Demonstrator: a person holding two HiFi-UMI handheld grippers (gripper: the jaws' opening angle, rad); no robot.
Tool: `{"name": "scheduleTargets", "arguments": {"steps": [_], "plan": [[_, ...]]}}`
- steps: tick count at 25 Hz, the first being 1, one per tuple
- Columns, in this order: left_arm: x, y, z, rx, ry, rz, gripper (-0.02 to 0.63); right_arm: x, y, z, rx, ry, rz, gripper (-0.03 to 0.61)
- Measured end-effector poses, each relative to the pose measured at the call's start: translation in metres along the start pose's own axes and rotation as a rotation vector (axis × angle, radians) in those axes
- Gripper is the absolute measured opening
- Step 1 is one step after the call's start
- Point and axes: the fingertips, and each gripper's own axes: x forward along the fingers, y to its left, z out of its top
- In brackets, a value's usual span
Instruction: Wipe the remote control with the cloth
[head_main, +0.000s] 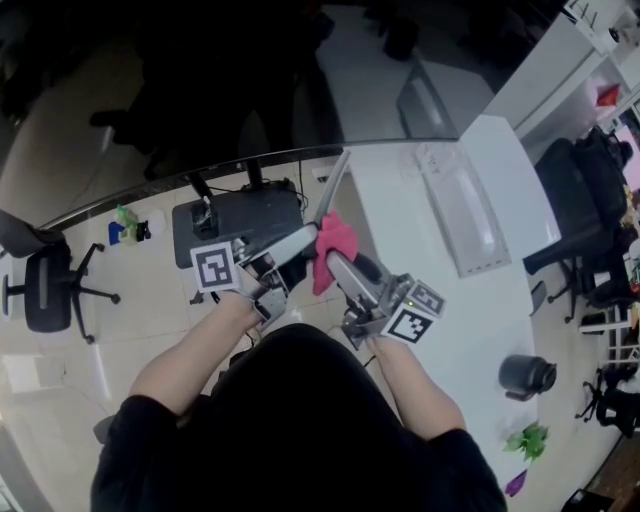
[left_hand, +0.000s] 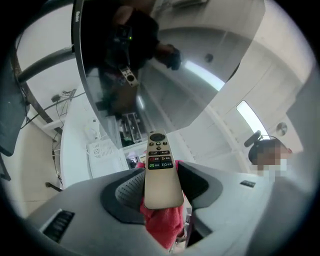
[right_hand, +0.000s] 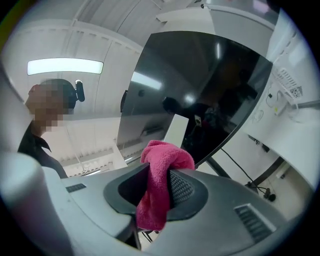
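My left gripper (left_hand: 160, 181) is shut on the lower end of a slim beige remote control (left_hand: 159, 172). Its buttons face the camera and its tip points away toward the monitor. A pink cloth (right_hand: 162, 161) is bunched between the jaws of my right gripper (right_hand: 158, 186), which is shut on it, with a tail hanging below. From the left gripper view the cloth (left_hand: 163, 223) shows just under the remote's near end, touching it. In the head view both grippers (head_main: 303, 241) (head_main: 336, 263) meet in front of the person's chest, with the cloth (head_main: 335, 243) between them.
A large curved dark monitor (left_hand: 165, 65) stands just ahead, and its top edge (head_main: 250, 158) arcs across the head view. The white desk (head_main: 455, 310) carries a white keyboard (head_main: 455, 205) and a dark cup (head_main: 527, 375). An office chair (head_main: 48, 290) stands far left.
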Motion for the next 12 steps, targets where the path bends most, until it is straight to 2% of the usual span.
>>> {"name": "scheduleTargets", "arguments": {"steps": [7,12], "plan": [[0.0,-0.013,-0.034,0.028,0.187,-0.059,0.209,-0.012,-0.017,0.05,-0.024,-0.11,-0.036,0.097],[-0.003,-0.016,-0.047,0.019,0.24,-0.083,0.209,-0.022,-0.023,0.087,-0.065,-0.176,-0.058,0.097]]}}
